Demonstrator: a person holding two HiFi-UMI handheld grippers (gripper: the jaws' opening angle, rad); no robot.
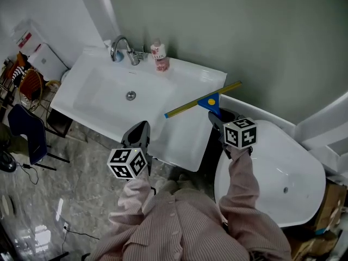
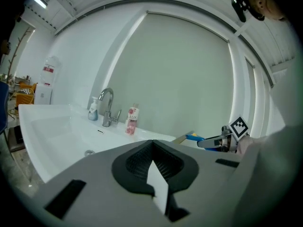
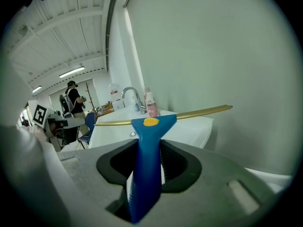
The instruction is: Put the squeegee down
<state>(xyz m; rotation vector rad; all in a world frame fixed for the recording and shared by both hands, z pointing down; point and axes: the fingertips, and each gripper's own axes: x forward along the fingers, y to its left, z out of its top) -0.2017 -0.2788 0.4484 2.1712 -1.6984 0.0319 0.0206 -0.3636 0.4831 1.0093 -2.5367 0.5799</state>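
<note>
The squeegee (image 1: 205, 103) has a blue handle and a long gold blade. My right gripper (image 1: 216, 117) is shut on the handle and holds it in the air, over the gap between the white sink counter (image 1: 182, 140) and the bathtub (image 1: 283, 167). In the right gripper view the handle (image 3: 147, 145) stands upright between the jaws, with the blade lying across above the counter. My left gripper (image 1: 140, 130) hovers at the counter's front edge with its jaws together and nothing in them. The left gripper view (image 2: 156, 174) shows the squeegee (image 2: 193, 137) off to the right.
A chrome faucet (image 1: 122, 48) and a pink soap bottle (image 1: 159, 57) stand at the back of the sink. Chairs (image 1: 27, 129) stand on the floor at the left, and a cardboard box (image 1: 331, 200) sits beyond the tub. A person (image 3: 73, 96) stands far off.
</note>
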